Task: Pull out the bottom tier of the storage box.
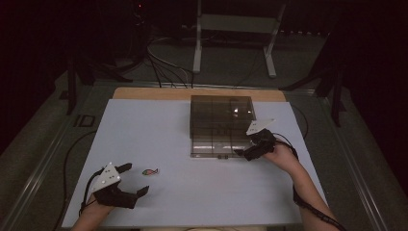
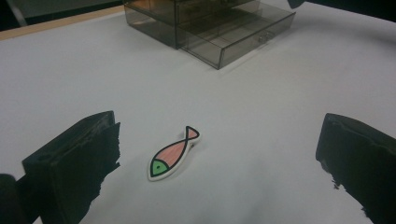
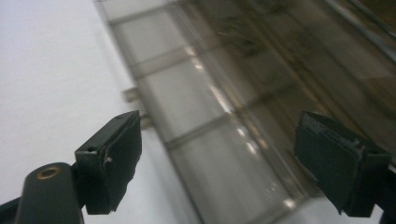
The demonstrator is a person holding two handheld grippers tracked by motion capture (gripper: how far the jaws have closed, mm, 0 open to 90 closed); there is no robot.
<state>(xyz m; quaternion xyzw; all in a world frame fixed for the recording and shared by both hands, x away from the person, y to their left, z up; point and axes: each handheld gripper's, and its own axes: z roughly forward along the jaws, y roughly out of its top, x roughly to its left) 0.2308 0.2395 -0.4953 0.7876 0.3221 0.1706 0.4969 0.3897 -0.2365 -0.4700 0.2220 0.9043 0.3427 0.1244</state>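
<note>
R fingers (image 3: 219, 163) apart at drawer (image 3: 205, 140)

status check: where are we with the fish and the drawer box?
Done: the bottom drawer of the smoked drawer box stands pulled out. In hand: nothing; the right gripper sits open at the drawer's front, the left gripper open either side of the fish clip. Left: pick up the fish, likely place it in the drawer, close it.

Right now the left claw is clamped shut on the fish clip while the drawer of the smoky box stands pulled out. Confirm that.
Not quite. The left claw is open, not clamped: its jaws stand wide apart, and the fish clip lies untouched on the white table between them, as the left gripper view shows. The drawer of the smoky box does stand pulled out.
</note>
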